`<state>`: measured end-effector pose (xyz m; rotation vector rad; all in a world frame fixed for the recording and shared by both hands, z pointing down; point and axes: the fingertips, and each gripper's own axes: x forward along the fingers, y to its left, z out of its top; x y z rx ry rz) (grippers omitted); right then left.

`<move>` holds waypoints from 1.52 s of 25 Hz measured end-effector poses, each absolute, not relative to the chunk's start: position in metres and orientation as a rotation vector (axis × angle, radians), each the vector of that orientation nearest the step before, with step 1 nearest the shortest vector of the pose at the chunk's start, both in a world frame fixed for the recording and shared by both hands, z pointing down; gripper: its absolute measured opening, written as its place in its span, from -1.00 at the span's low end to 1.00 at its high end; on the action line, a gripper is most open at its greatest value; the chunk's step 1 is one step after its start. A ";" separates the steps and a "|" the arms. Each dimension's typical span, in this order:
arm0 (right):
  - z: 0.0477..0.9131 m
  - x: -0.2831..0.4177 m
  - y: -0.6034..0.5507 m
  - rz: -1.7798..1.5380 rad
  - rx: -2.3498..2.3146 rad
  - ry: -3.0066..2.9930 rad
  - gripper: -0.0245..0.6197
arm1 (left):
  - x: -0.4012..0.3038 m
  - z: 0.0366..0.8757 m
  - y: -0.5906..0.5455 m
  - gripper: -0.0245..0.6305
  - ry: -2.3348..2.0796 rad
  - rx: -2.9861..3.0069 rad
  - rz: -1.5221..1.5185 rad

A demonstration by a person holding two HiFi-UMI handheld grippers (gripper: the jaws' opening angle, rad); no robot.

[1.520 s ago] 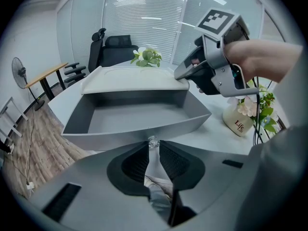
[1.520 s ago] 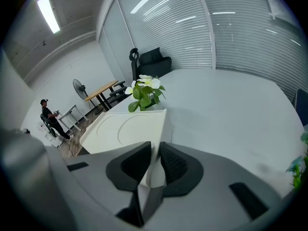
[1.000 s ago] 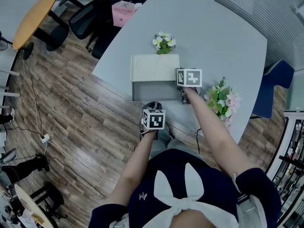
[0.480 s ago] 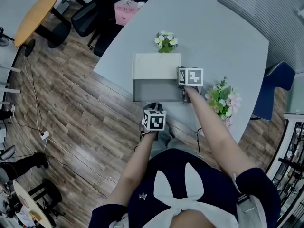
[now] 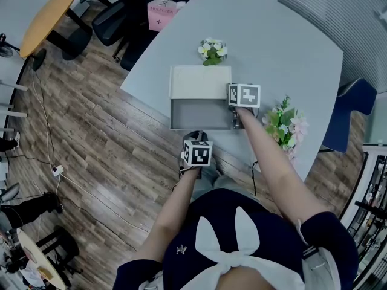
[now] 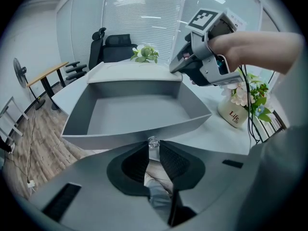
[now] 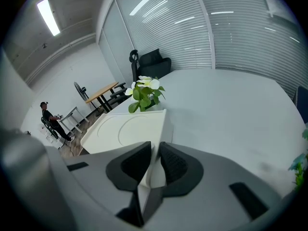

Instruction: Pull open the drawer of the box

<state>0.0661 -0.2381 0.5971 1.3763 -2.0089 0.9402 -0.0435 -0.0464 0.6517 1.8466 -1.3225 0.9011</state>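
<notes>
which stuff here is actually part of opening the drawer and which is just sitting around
In the job: box, drawer, knob in the left claw, right claw on the box corner.
Just around: white flowers, pink flowers, pink bag, office chairs.

The head camera looks steeply down from above the person onto the tabletop (image 5: 284, 53) near its front edge. The left gripper view sits low and close behind the drawer (image 6: 134, 112), facing the far edge — the right gripper view skims the box (image 7: 125, 129) lid. All three share the flowers (image 5: 211, 50) beyond.
</notes>
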 end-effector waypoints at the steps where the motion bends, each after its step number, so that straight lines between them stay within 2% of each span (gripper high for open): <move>1: 0.597 0.066 -0.238 0.939 1.375 -2.008 -0.71 | -0.044 0.651 -0.046 -0.68 -1.322 1.847 0.900; 19: 0.595 0.066 -0.236 0.906 1.413 -2.067 -0.70 | -0.045 0.657 -0.049 -0.67 -1.282 1.841 0.822; 25: 0.592 0.068 -0.229 0.894 1.432 -2.079 -0.60 | -0.043 0.649 -0.047 -0.49 -1.258 1.866 0.774; 38: 0.560 0.058 -0.184 0.866 1.382 -2.245 -0.62 | -0.068 0.616 -0.046 -0.47 -1.379 1.852 0.654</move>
